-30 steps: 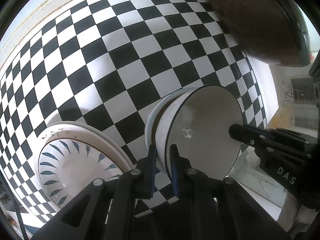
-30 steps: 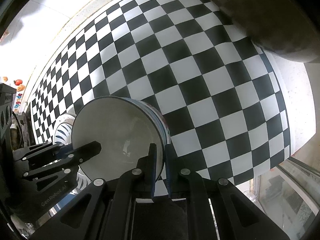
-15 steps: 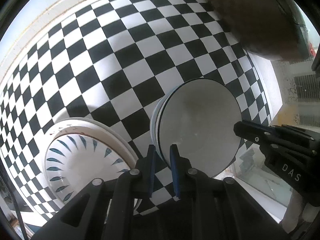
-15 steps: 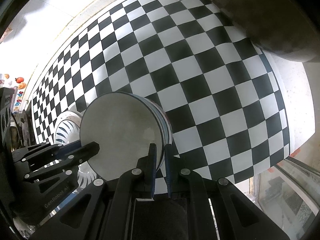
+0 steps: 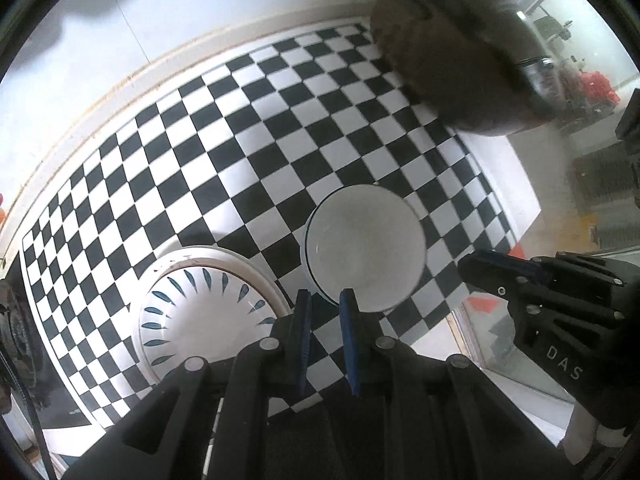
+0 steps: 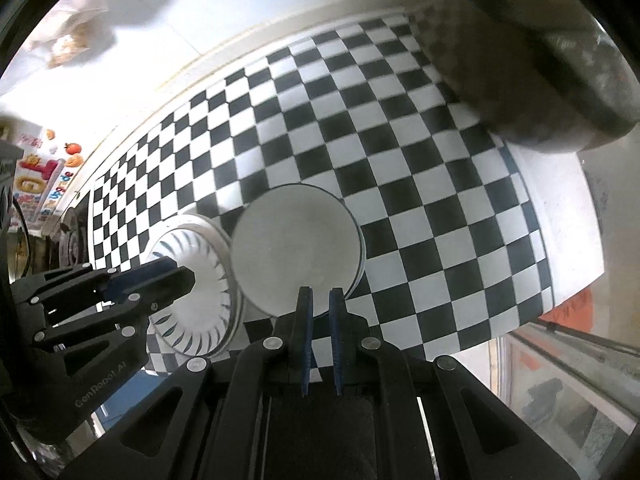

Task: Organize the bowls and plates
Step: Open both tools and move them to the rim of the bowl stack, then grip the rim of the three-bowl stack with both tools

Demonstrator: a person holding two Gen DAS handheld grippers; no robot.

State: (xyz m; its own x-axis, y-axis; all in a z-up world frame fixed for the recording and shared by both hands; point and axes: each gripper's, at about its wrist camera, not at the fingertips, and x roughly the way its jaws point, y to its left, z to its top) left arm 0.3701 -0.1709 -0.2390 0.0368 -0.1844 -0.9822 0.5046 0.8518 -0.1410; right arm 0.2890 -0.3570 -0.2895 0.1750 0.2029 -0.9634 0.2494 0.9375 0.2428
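Your left gripper (image 5: 325, 300) and right gripper (image 6: 319, 295) hover over the checkered tabletop (image 5: 248, 128), fingers slightly parted and gripping nothing. The white bowl (image 5: 366, 248) sits on the cloth just beyond both tips, beside the leaf-patterned plates (image 5: 204, 320). A dark blurred object (image 5: 452, 48) is cut off at upper right.
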